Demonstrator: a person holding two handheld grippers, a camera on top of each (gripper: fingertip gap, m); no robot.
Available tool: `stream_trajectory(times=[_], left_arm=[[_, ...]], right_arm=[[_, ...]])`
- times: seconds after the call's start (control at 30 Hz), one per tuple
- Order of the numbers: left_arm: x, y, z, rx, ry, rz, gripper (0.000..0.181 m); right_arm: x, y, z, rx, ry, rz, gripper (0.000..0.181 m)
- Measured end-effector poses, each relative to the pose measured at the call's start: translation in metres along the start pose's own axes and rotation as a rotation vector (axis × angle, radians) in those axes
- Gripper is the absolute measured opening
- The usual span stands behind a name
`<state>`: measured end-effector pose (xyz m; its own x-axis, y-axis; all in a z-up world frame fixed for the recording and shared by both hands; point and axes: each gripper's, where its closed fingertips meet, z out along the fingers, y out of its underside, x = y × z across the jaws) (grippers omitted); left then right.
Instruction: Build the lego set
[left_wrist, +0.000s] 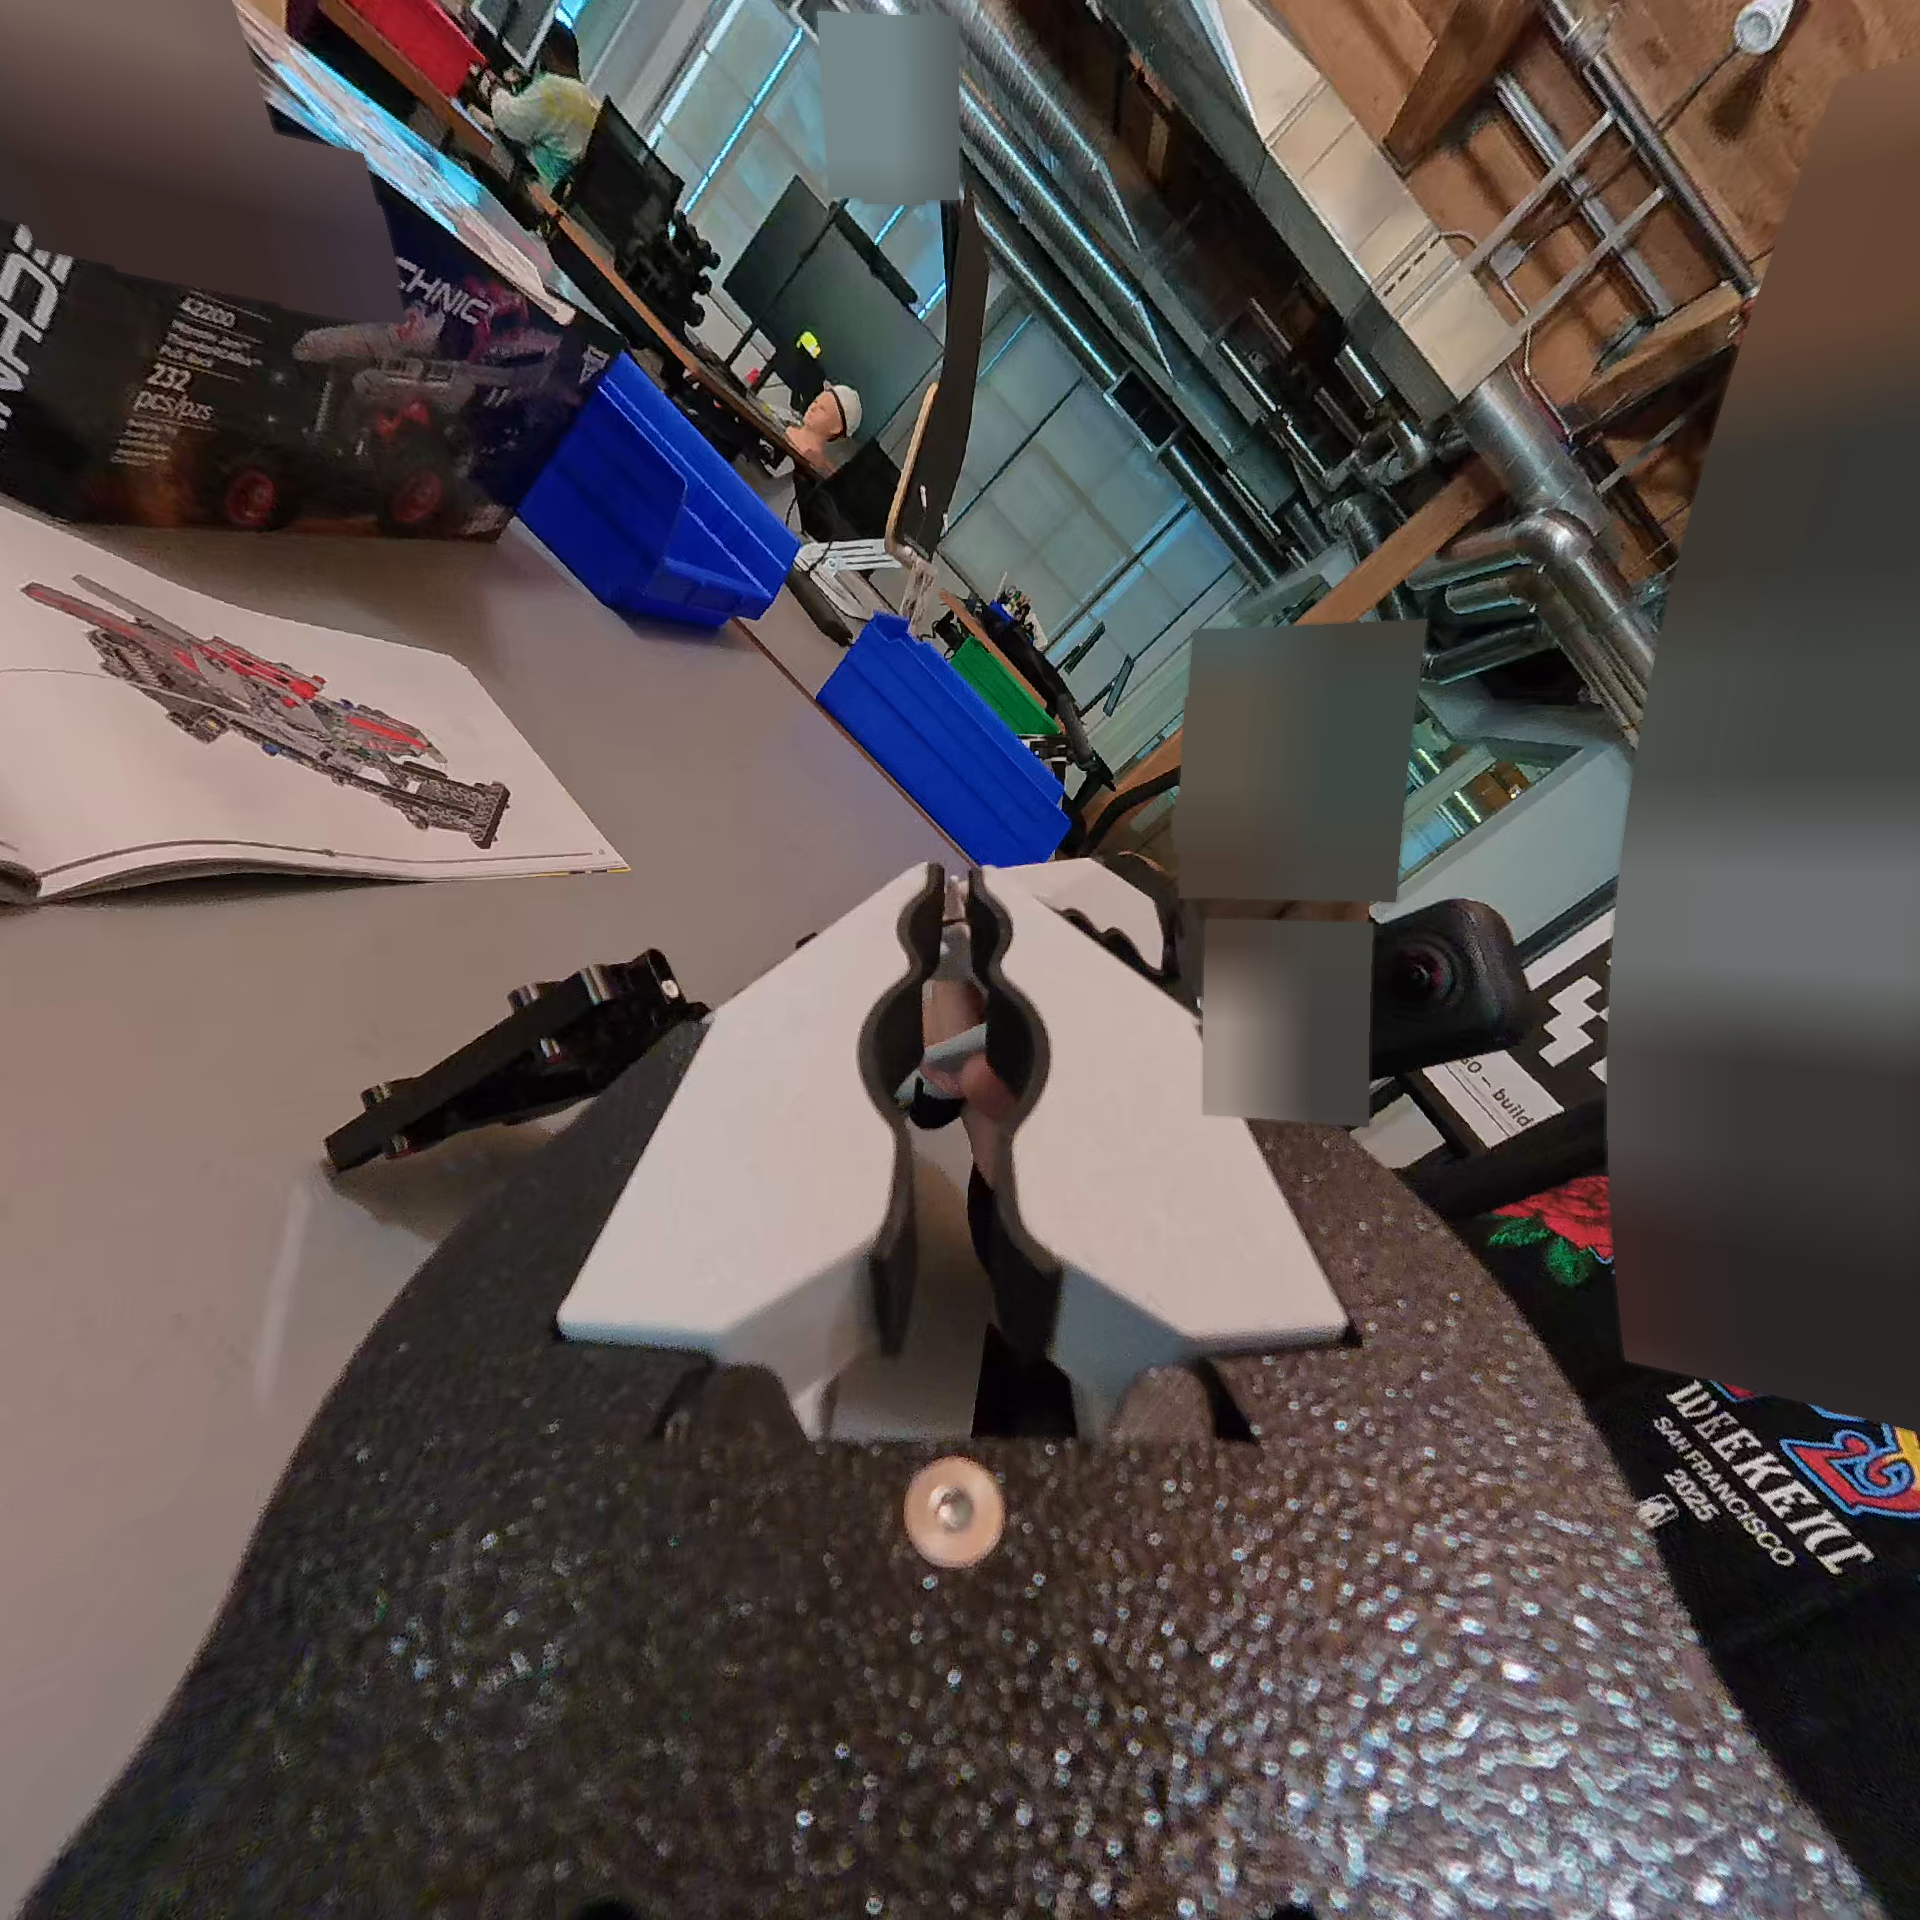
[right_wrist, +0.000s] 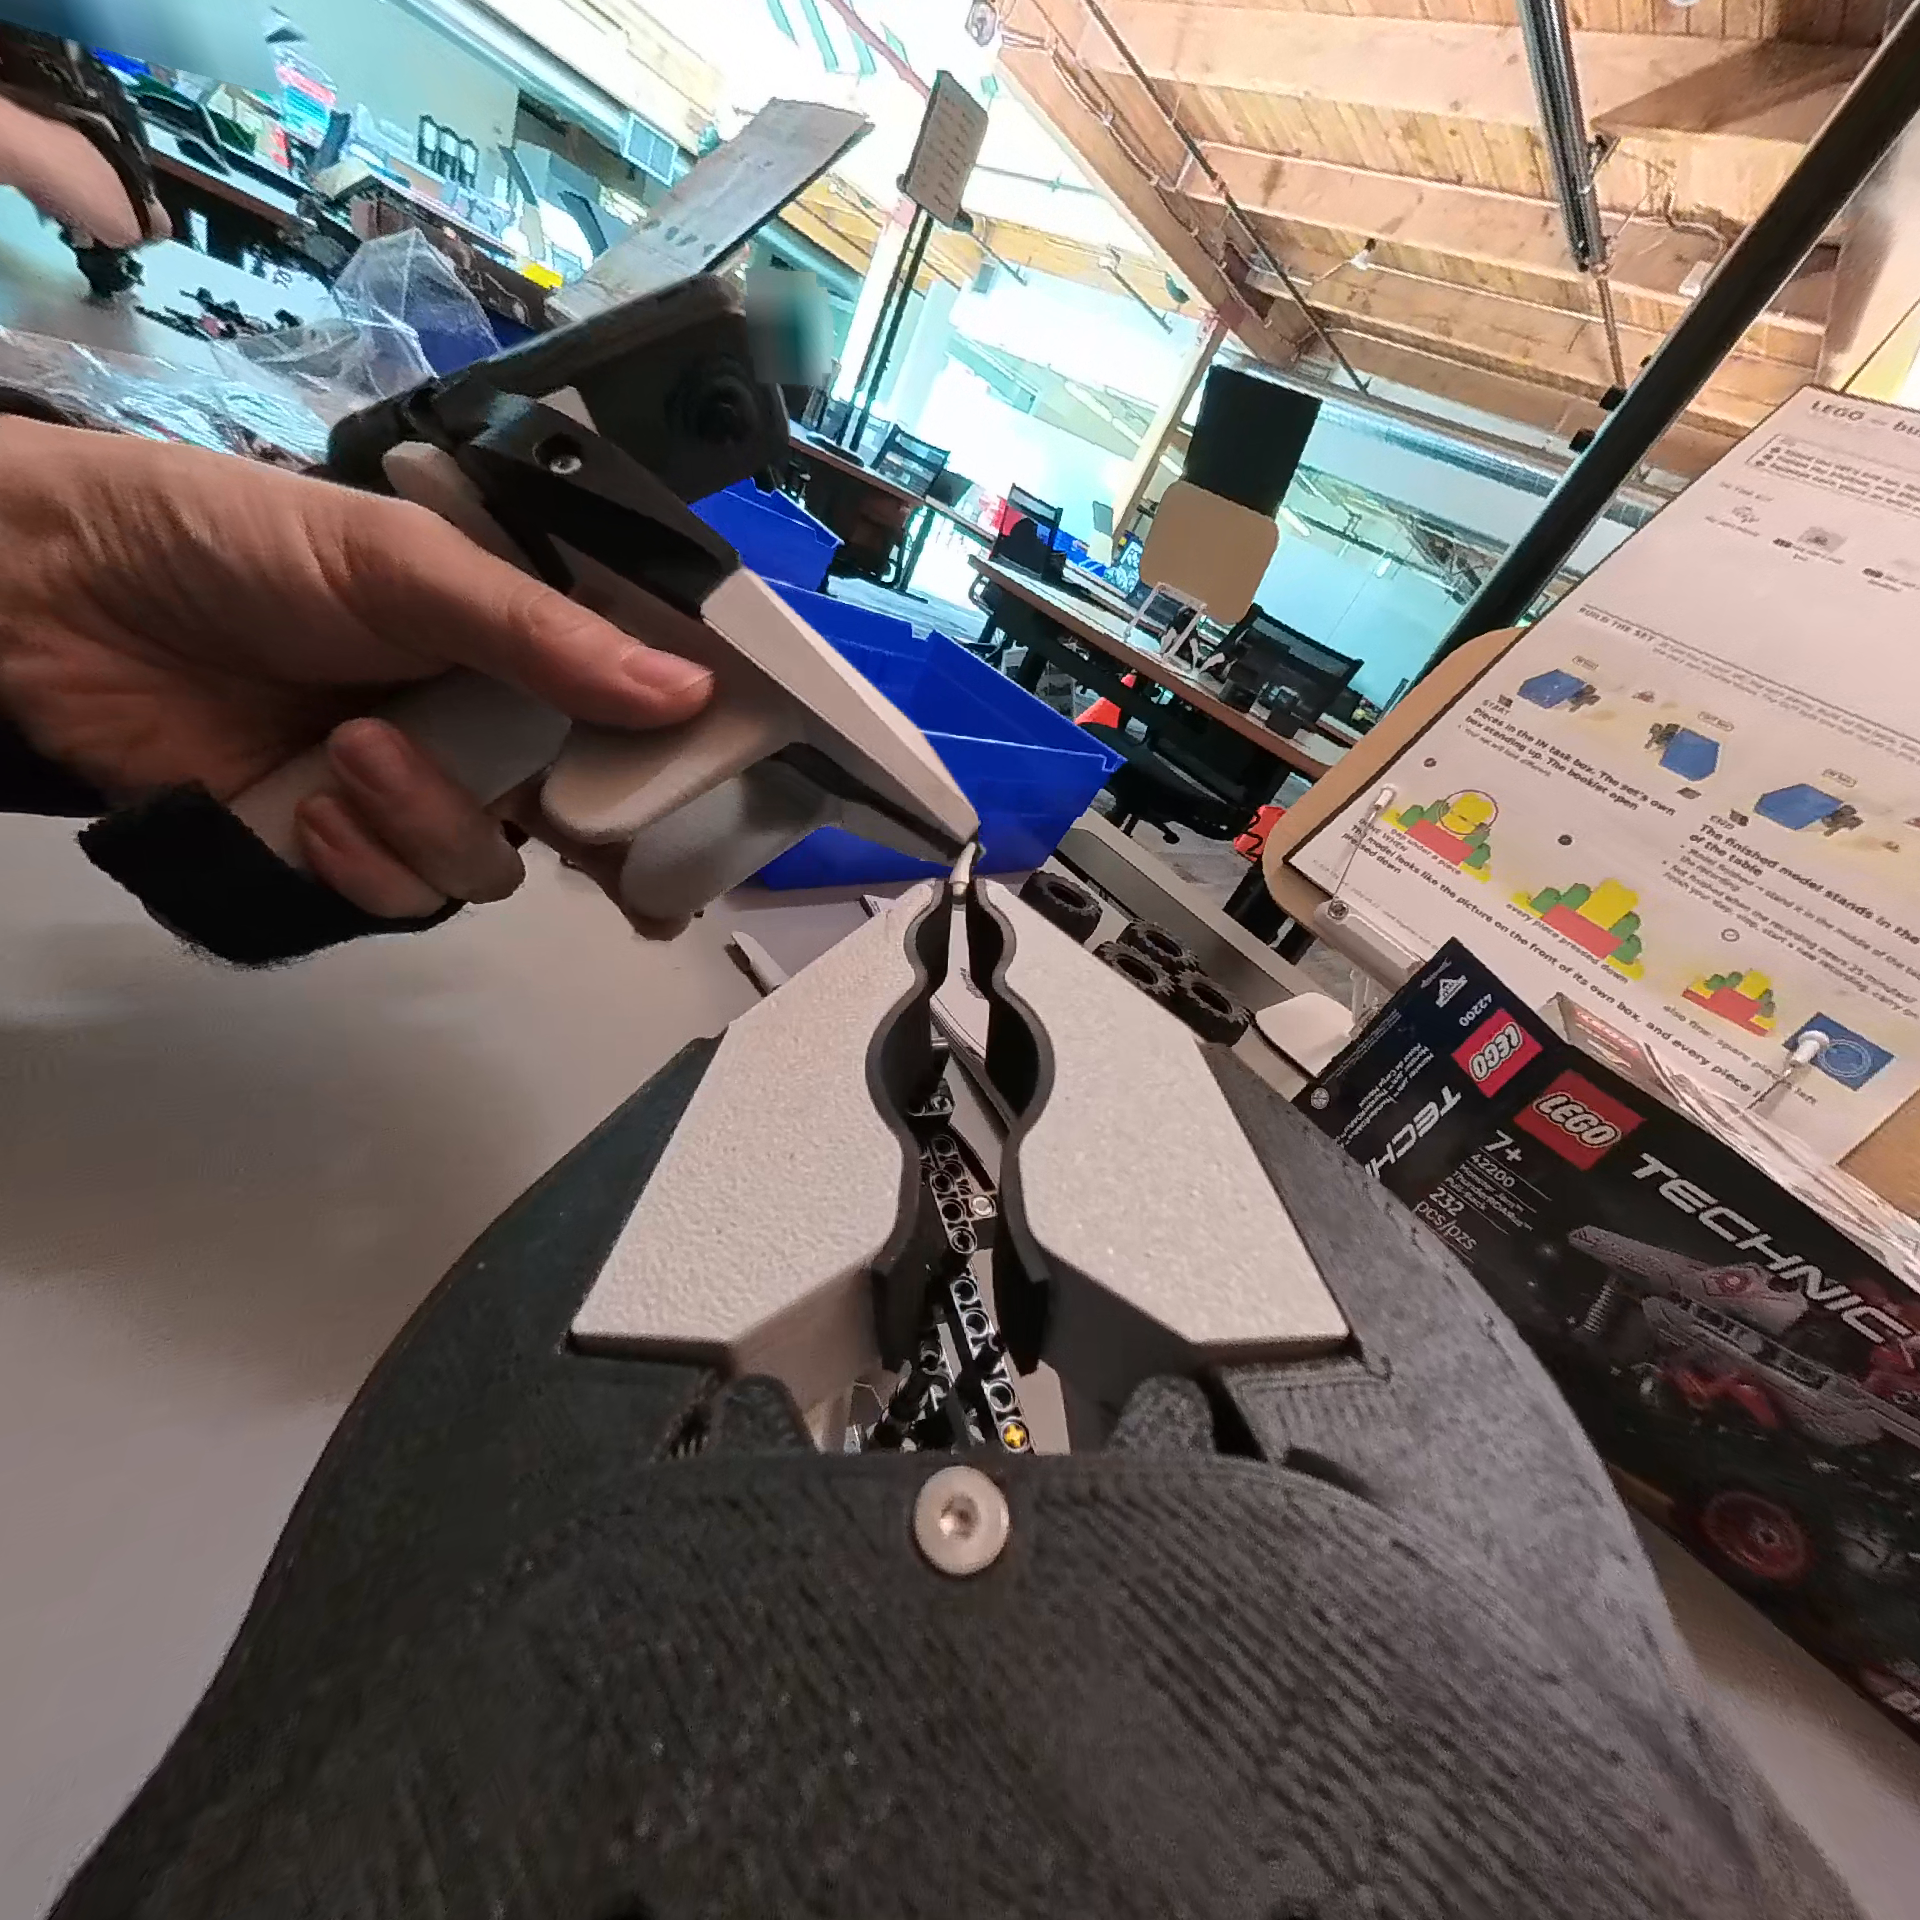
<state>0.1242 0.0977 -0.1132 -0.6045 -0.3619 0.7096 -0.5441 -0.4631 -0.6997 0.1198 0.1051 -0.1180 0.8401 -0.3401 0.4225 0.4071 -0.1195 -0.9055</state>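
The right gripper (right_wrist: 961, 894) fills the lower middle of the right wrist view, its fingers (right_wrist: 790, 1143) drawn together at the tips and pinching a small pale piece (right_wrist: 968, 864), which the left gripper (right_wrist: 961, 831) also meets from the upper left with its fingers closed to a point on the same piece; a hand (right_wrist: 281, 665) wraps that gripper's handle at the left edge. Through the gap behind the right fingers a black lego assembly (right_wrist: 961, 1288) shows, mostly hidden, on the grey worktop (right_wrist: 260, 1143). To the right lie black tyres (right_wrist: 1153, 956), the lego box (right_wrist: 1621, 1247) and an instruction board (right_wrist: 1662, 727) leaning at the right edge; a blue bin (right_wrist: 997, 748) sits behind the gripper tips. In the left wrist view the left gripper (left_wrist: 956, 883) has its fingers (left_wrist: 769, 1122) nearly together on the pale piece (left_wrist: 951, 940), partly masked by the fingers themselves. Left of centre, a black lego assembly (left_wrist: 520, 1049) rests on the worktop (left_wrist: 208, 1039); the open instruction booklet (left_wrist: 260, 727) and the lego box (left_wrist: 260, 416) occupy the upper left, with blue bins (left_wrist: 655, 499) toward the centre.
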Motion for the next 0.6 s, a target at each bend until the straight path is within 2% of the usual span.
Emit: stream_trajectory(times=[0.6], left_arm=[[-0.0009, 0.0041, -0.0005, -0.043, 0.025, 0.003, 0.0]], right_arm=[[-0.0023, -0.0007, 0.0002, -0.007, -0.028, 0.004, 0.001]])
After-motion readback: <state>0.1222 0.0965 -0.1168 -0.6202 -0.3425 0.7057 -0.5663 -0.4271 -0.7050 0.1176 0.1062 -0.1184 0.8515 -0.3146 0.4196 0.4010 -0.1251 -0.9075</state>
